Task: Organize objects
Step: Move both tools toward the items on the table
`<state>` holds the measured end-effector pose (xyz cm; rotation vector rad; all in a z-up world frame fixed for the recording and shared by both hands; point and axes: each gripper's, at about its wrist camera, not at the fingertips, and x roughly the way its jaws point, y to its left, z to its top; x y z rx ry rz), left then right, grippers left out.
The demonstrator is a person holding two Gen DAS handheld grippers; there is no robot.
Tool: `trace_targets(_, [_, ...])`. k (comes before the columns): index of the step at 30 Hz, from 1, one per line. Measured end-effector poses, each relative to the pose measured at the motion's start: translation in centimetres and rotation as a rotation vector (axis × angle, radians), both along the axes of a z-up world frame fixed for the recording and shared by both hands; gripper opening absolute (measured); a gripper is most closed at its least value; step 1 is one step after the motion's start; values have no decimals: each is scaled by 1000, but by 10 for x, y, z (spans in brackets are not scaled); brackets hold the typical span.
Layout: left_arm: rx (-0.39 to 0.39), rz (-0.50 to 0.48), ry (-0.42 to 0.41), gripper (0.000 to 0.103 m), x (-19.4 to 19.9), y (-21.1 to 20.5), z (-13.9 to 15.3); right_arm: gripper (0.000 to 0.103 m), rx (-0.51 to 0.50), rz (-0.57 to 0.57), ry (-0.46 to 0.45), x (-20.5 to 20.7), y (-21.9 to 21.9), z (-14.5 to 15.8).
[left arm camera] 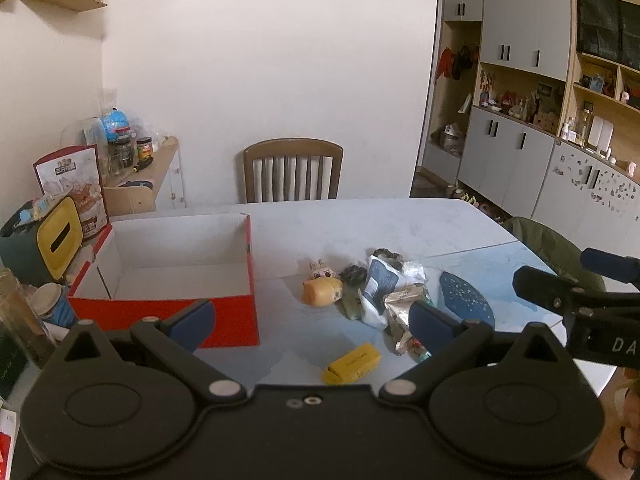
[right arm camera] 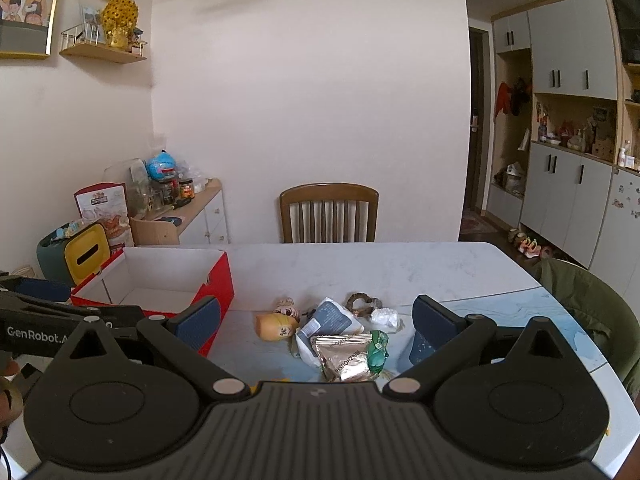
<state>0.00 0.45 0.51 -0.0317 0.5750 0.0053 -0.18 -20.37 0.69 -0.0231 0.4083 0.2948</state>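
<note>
An open red box (left arm camera: 224,312) (right arm camera: 218,280) with a white, empty inside stands on the left of the table. To its right lies a pile: an orange toy figure (left arm camera: 322,290) (right arm camera: 276,326), a blue-and-white pouch (left arm camera: 380,282) (right arm camera: 330,322), a foil snack packet (left arm camera: 402,300) (right arm camera: 346,358), a green wrapper (right arm camera: 378,350), a dark ring-shaped item (right arm camera: 362,304) and a blue oval piece (left arm camera: 466,300). A yellow packet (left arm camera: 352,362) lies nearest in the left wrist view. My left gripper (left arm camera: 310,326) hovers open above the table's near side. My right gripper (right arm camera: 316,322) is open too, facing the pile.
A white marble-look table (left arm camera: 380,224) carries everything. A wooden chair (left arm camera: 294,172) stands at the far side, and a green jacket (right arm camera: 588,300) hangs on a seat at the right. A yellow-and-green tissue box (left arm camera: 60,240), a paper cup (left arm camera: 52,304) and a snack bag (left arm camera: 76,184) crowd the left edge.
</note>
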Motion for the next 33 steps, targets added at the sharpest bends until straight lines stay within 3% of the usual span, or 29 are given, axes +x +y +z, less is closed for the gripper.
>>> trace_targets(13, [-24, -35, 25, 103, 24, -16, -5, 102, -2, -9, 44, 21, -20, -7])
trace_targets(26, [18, -37, 71, 103, 67, -53, -18, 102, 36, 47, 122, 77, -52, -28])
trace_targets(33, [-20, -30, 149, 103, 91, -52, -47, 102, -10, 85, 163, 111, -66, -52])
